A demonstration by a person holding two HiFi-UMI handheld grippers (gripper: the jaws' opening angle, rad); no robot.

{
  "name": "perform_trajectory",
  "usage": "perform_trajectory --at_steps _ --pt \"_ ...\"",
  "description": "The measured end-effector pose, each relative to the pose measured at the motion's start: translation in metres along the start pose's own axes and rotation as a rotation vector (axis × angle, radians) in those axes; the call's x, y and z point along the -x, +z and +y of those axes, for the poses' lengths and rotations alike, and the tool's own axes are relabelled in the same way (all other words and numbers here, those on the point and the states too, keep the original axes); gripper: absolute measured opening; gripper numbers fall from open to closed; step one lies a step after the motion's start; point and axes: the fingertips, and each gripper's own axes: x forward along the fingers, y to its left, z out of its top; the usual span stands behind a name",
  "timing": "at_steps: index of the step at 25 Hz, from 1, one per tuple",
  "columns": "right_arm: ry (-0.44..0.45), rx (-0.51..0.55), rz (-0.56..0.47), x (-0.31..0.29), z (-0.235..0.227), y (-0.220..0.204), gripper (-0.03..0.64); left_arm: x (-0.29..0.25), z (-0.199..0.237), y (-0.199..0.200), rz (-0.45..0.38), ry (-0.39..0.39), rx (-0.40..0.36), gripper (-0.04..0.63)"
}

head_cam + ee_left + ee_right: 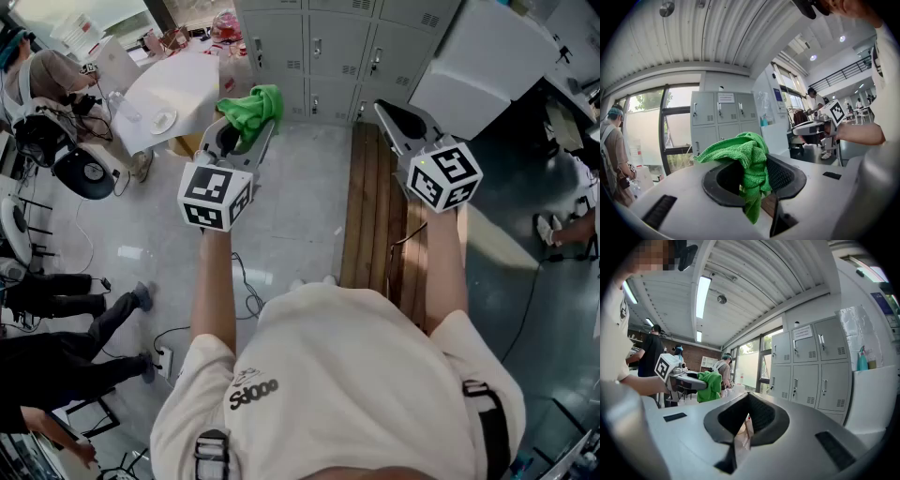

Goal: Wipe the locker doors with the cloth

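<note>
Green cloth (pixel 251 111) sits bunched at the tip of the left gripper (pixel 246 127) in the head view, short of the grey lockers (pixel 319 47), with the right gripper (pixel 392 112) above a wooden bench (pixel 370 216). The left gripper view shows its jaws clamped on the cloth. The right gripper view shows that gripper's jaws pressed together, empty.

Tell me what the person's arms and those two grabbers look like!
The left gripper and right gripper are pale grey, with black-lined tongs. The left cube and right cube are white with black square markers. The person wears a cream short-sleeved shirt with dark writing, and black straps.
</note>
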Motion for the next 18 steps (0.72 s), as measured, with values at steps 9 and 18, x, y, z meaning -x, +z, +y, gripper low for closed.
perform_trajectory --at_steps 9,18 --pt "0.03 -0.119 -0.015 0.002 -0.024 -0.012 0.006 -0.016 -0.008 0.003 0.012 0.007 -0.012 0.138" --pt "0.115 -0.244 -0.057 -0.002 -0.057 -0.028 0.007 -0.047 -0.022 -0.007 0.047 0.025 -0.007 0.138"
